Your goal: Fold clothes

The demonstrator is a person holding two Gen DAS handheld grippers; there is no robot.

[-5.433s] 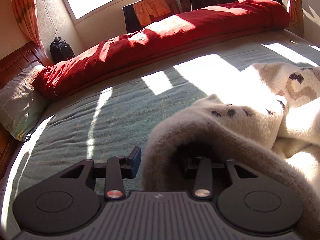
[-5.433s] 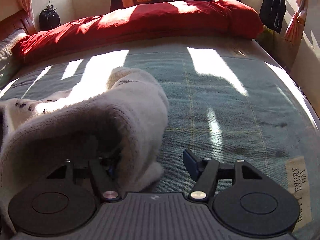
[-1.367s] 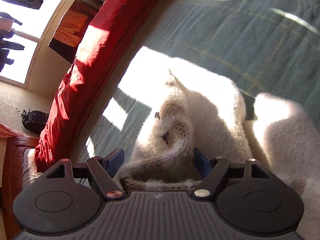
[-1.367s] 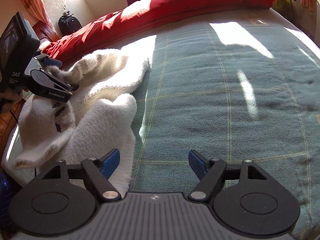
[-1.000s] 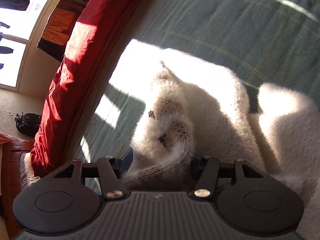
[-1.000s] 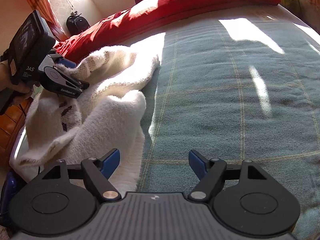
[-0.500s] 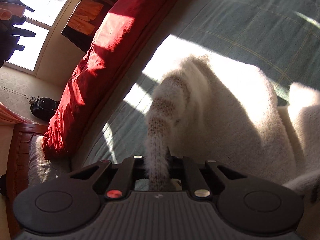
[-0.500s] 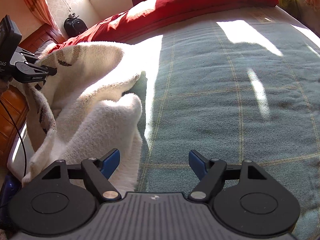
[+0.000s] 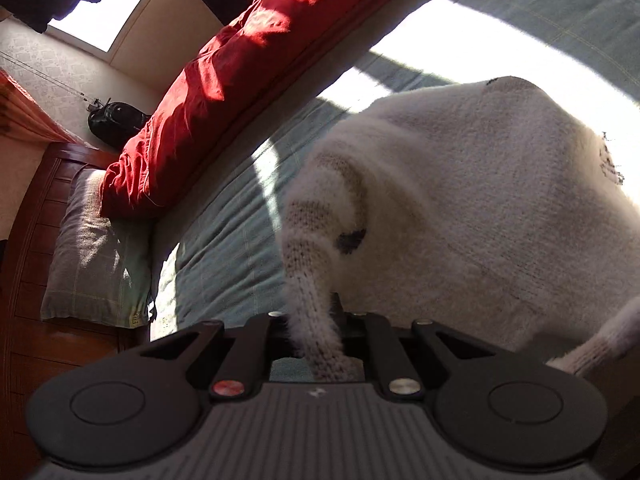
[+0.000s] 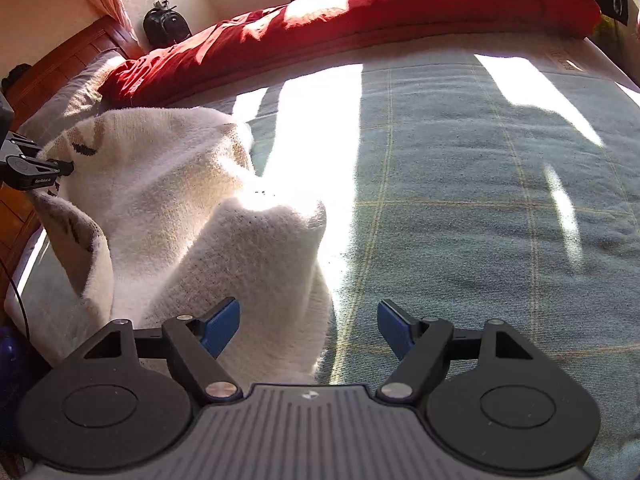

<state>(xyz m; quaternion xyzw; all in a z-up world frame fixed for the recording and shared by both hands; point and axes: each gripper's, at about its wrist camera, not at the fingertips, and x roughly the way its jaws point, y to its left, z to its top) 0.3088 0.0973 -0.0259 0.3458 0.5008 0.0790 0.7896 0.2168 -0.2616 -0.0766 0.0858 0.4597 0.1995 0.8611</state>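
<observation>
left gripper (image 9: 316,320) – sweater (image 9: 460,208) pinched

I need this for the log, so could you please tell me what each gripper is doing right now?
Left gripper: shut on the sweater, pinching its knitted edge.
Right gripper: open, holding nothing.

Sweaters: one (image 9: 480,208) is hanging ahead of the left claw (image 9: 316,320), which is pinching its edge.
Claws: two are showing; the right claw (image 10: 308,324) is gaping over the sweater's near fold.
Quilts: one red (image 10: 360,12) is lying far ahead of both claws.
Pillows: one (image 9: 96,256) is lying left of the left claw.
Bags: one black (image 10: 166,26) is sitting beyond the quilt.
Beds: one (image 10: 500,200) is lying beneath both claws.
</observation>
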